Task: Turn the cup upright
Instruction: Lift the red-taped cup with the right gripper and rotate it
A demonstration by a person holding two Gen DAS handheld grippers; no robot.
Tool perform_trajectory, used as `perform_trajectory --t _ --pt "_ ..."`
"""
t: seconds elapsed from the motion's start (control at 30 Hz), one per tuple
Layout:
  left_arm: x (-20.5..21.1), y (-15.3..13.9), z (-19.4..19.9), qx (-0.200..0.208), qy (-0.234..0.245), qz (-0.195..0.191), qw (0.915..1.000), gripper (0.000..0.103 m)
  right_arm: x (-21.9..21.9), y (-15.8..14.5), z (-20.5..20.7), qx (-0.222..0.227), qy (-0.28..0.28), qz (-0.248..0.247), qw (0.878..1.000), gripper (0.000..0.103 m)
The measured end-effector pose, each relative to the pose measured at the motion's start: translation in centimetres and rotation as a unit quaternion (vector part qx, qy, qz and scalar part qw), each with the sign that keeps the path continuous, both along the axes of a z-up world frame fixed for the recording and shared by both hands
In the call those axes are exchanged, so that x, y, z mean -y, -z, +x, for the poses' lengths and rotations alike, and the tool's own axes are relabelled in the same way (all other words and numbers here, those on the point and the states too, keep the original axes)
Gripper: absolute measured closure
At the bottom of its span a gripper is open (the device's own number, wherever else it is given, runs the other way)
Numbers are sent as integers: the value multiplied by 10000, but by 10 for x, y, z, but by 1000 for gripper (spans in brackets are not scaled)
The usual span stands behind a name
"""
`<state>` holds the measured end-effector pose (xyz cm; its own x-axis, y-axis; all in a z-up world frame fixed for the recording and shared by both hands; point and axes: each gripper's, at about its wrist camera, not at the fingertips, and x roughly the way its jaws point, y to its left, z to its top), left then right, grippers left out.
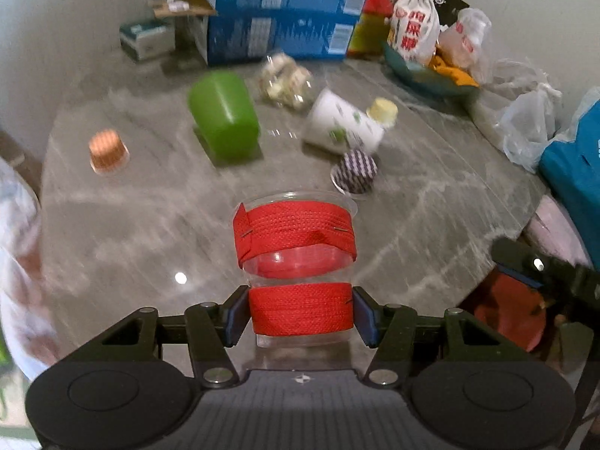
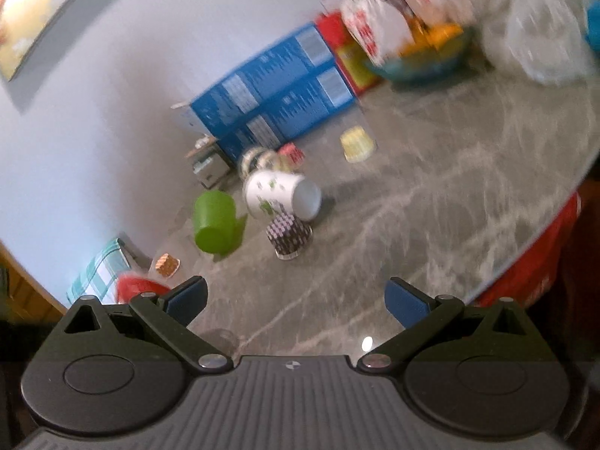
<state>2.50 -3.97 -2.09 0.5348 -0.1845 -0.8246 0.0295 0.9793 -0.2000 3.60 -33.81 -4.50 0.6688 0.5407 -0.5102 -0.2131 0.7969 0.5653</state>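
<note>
My left gripper (image 1: 300,313) is shut on a clear plastic cup (image 1: 296,251) wrapped in two red woven bands, its blue pads (image 1: 236,315) pressing the lower band. The cup's rim points away from me, over the grey marble table (image 1: 112,225). A white cup with green print (image 1: 343,123) lies on its side at mid-table; it also shows in the right wrist view (image 2: 281,195). A green cup (image 1: 225,116) stands upside down, also seen in the right wrist view (image 2: 215,221). My right gripper (image 2: 296,300) is open and empty above the table's near edge.
Small upturned cups dot the table: orange (image 1: 108,151), yellow (image 1: 383,110), checkered purple (image 1: 356,171). Blue boxes (image 1: 285,18) stand at the back. A teal bowl (image 1: 423,71) with bags and plastic bags (image 1: 528,123) sit at the right. The right gripper's body (image 1: 555,281) shows at the lower right.
</note>
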Motion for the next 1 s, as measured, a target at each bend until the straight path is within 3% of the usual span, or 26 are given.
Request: perform_trajectory --t 0.13,0.27,0.53,0.83,1.0 --pt "10 14 -2 -202 22 -365 9991 43 -9 4 5 -335 -34 -56 9994 1" --pt "20 20 -2 -301 62 -303 9991 43 -21 2 5 -399 -193 -119 9989 1" --pt "24 30 0 -420 217 -233 9986 42 -52 6 18 -947 -645 -38 9934 1" --pt "22 31 -1 -404 286 -284 9984 42 -88 15 40 -1794 -1262 310 9752 1" --pt "21 32 -1 -392 301 -384 9980 42 -98 24 51 -1970 -1327 364 9707 1"
